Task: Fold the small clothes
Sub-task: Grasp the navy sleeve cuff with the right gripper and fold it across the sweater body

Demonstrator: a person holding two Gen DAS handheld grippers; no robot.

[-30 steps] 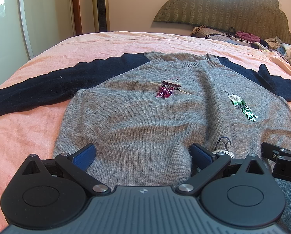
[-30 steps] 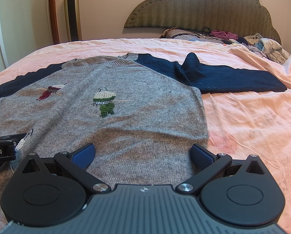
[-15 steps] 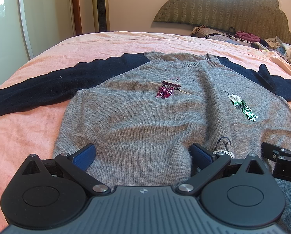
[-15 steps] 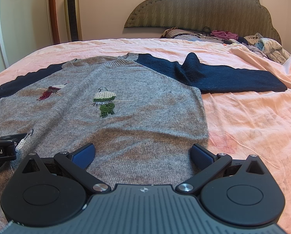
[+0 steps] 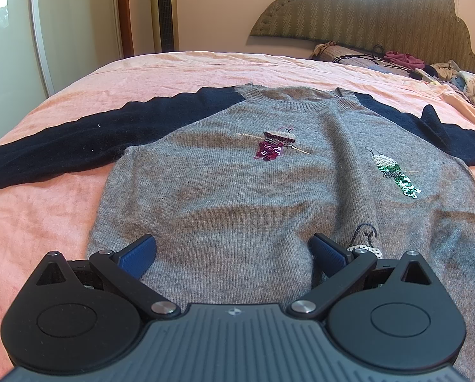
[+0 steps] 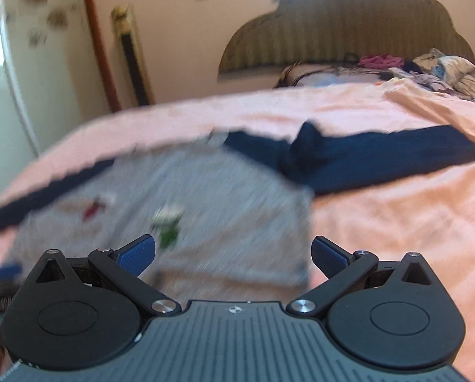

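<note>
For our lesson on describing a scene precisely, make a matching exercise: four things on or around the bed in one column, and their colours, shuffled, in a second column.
Column 1
1. knitted sweater body
2. long sweater sleeves
3. crumpled bed sheet
4. scalloped padded headboard

Column 2
A. olive green
B. grey
C. salmon pink
D. navy blue

Pairs: 1-B, 2-D, 3-C, 4-A
</note>
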